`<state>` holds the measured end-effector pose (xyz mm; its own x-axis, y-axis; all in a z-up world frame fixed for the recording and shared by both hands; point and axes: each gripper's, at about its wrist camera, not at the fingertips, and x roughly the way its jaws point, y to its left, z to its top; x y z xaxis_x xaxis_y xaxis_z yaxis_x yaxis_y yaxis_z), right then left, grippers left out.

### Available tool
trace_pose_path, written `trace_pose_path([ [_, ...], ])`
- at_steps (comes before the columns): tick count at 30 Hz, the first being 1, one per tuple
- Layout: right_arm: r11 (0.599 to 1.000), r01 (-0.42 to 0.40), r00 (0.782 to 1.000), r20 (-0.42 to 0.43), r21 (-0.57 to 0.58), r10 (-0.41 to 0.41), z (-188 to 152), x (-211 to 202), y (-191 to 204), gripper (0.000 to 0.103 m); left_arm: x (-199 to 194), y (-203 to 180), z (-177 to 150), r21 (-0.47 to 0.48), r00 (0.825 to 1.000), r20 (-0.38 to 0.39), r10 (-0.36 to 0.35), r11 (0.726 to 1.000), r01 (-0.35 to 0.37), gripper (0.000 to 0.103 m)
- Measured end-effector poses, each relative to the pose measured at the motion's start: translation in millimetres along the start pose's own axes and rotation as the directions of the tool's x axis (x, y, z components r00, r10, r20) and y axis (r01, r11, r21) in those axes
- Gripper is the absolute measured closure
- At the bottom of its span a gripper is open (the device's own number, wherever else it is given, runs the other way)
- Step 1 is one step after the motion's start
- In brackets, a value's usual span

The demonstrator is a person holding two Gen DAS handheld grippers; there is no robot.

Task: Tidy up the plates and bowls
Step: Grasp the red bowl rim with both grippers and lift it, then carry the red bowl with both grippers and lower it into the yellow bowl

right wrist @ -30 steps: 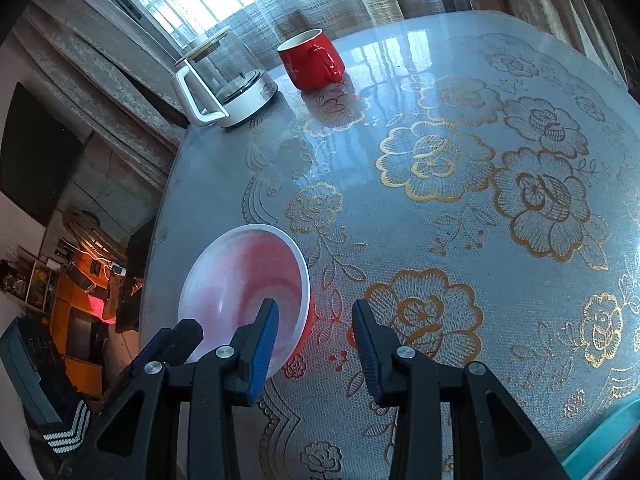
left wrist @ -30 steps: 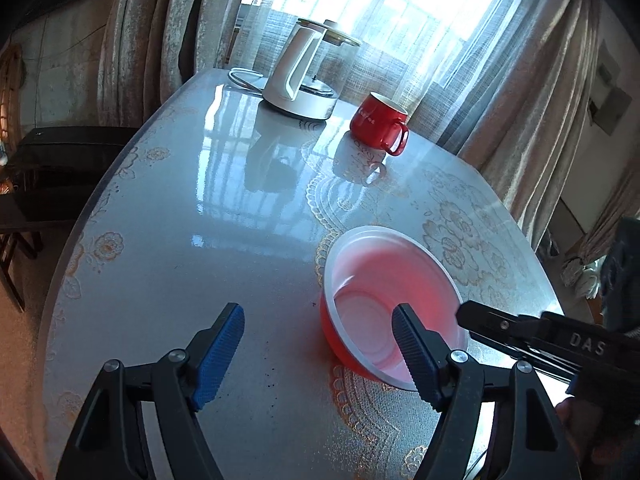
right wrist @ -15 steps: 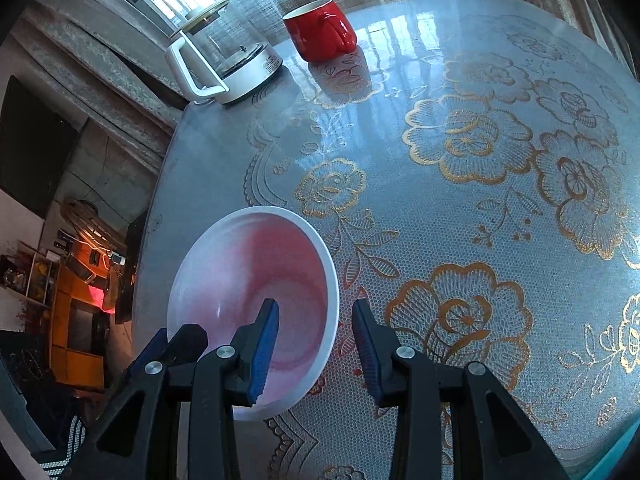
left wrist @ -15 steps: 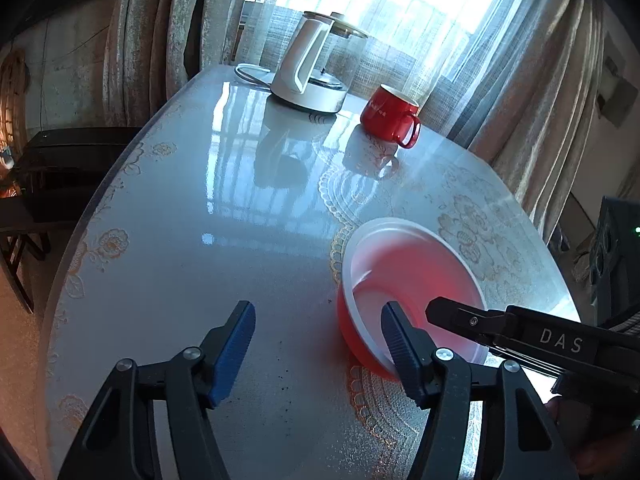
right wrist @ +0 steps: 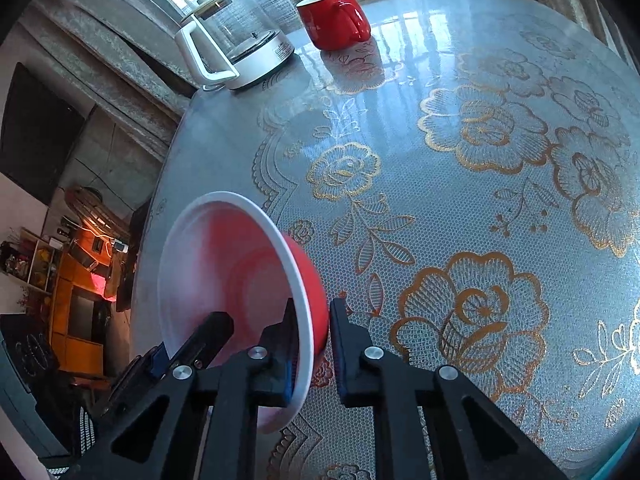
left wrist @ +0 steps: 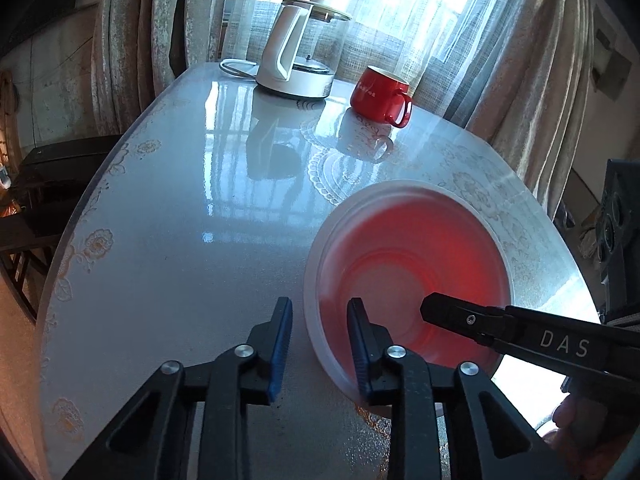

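Note:
A red bowl (left wrist: pixel 420 248) with a white rim is tipped up on the table, its inside facing the left wrist view. My right gripper (right wrist: pixel 314 308) is shut on the bowl (right wrist: pixel 224 264), one finger inside the rim and one on the red outer wall. Its black finger (left wrist: pixel 440 312) reaches into the bowl from the right. My left gripper (left wrist: pixel 319 308) straddles the near left rim and its jaws are closing. The right pad lies inside the bowl, while the left pad (left wrist: pixel 285 320) stands a sliver off the rim.
The glossy table (left wrist: pixel 180 220) with gold flower print (right wrist: pixel 480 128) carries a glass kettle (left wrist: pixel 296 52) and a red mug (left wrist: pixel 380 96) at its far edge, by the curtains. A hand (left wrist: pixel 580 432) shows at the lower right. Dark furniture (left wrist: pixel 48 176) stands left of the table.
The bowl lay flat on the table and now stands tilted. The right jaws have shut on its rim. The left jaws have narrowed from wide apart to close around the near rim.

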<state>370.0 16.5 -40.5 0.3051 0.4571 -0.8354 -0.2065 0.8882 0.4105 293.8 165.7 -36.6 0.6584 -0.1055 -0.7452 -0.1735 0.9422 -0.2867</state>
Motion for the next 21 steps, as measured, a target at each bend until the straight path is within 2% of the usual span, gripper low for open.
trace_pose_path([
  [2,1.000,-0.002,1.000,0.003,-0.001,0.002,-0.8,-1.4,0.5,0.091,-0.5,-1.3,-0.4,0.008,1.000,0.000,-0.008,1.000,0.008,0.083],
  [7,1.000,0.002,1.000,0.022,0.003,-0.002,-1.7,-8.6,-0.9,0.092,-4.7,-5.2,-1.5,0.027,0.999,0.005,-0.045,0.999,0.045,0.089],
  [10,1.000,-0.001,1.000,0.031,0.020,0.000,-2.7,-13.0,-5.2,0.092,-8.6,-6.6,-1.1,0.025,0.996,0.016,-0.084,0.996,0.083,0.089],
  [21,0.999,-0.015,0.995,0.104,0.047,0.010,-16.1,-46.9,-12.2,0.091,-30.7,-24.2,-1.5,0.091,0.988,0.063,-0.140,0.987,0.134,0.091],
])
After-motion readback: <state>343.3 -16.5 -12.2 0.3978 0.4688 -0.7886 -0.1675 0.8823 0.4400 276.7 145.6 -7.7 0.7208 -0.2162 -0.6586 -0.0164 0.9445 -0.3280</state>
